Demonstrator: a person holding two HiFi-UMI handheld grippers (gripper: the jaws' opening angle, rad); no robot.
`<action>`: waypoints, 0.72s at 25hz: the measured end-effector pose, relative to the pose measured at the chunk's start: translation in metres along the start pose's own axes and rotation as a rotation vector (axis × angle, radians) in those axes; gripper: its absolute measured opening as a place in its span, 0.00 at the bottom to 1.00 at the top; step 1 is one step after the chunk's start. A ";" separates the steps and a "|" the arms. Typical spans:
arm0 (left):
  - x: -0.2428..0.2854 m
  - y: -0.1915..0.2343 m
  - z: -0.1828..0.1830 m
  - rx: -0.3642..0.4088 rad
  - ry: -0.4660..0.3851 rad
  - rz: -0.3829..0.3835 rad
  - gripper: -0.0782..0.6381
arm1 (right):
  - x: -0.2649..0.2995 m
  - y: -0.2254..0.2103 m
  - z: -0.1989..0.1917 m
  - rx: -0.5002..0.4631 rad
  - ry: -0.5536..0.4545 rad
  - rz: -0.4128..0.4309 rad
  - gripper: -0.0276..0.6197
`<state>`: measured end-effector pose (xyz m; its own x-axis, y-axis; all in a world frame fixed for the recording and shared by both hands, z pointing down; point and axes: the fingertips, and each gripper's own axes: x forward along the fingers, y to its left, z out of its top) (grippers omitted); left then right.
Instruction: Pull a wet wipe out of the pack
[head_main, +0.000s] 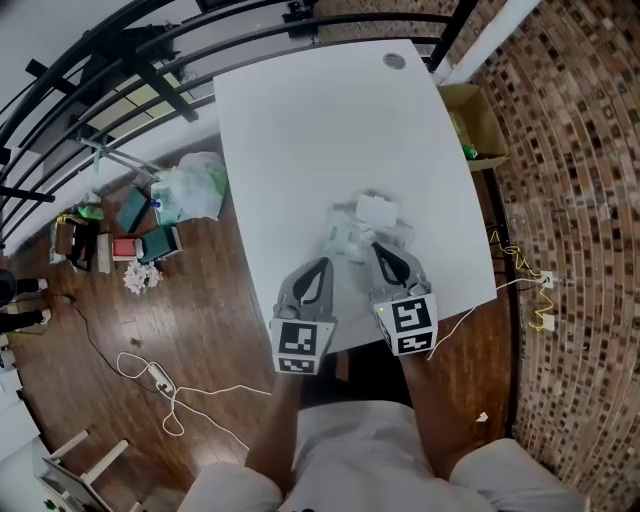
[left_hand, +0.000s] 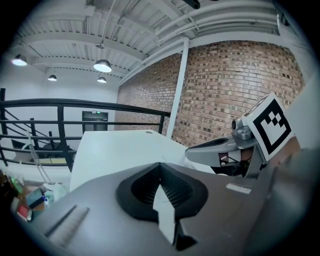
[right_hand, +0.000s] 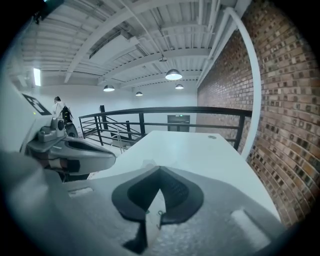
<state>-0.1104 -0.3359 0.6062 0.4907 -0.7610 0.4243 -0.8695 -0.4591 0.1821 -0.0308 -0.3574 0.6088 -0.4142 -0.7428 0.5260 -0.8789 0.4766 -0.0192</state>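
The pulling step was in hand, I judge. The left hand-held gripper (head_main: 324, 261) pinched the pack (head_main: 352, 238) on the worktop (head_main: 300, 130). The right hand-held gripper (head_main: 379, 248) pinched a white sheet, probably the wet wipe (right_hand: 156, 205). The next move called for a steady lift.

Smooth matt white table (head_main: 300, 130), crinkly glossy plastic pack (head_main: 350, 235), polished wood floor (head_main: 200, 300) at nine o'clock, rough brick wall (head_main: 570, 150).

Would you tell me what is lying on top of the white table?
The wet wipe pack and a round grommet at the far corner. The left gripper and right gripper pinch it and cover its near edge.
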 end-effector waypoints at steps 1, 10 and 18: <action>0.000 -0.001 0.001 0.001 -0.002 -0.001 0.13 | -0.003 -0.002 0.002 0.000 -0.005 -0.003 0.03; -0.001 -0.007 0.014 0.012 -0.022 -0.011 0.13 | -0.031 -0.013 0.037 0.036 -0.089 -0.012 0.03; -0.003 -0.012 0.032 0.033 -0.050 -0.022 0.13 | -0.054 -0.014 0.080 0.036 -0.181 -0.014 0.03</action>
<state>-0.0998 -0.3428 0.5746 0.5128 -0.7719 0.3757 -0.8564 -0.4903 0.1618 -0.0151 -0.3613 0.5129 -0.4350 -0.8233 0.3646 -0.8914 0.4510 -0.0452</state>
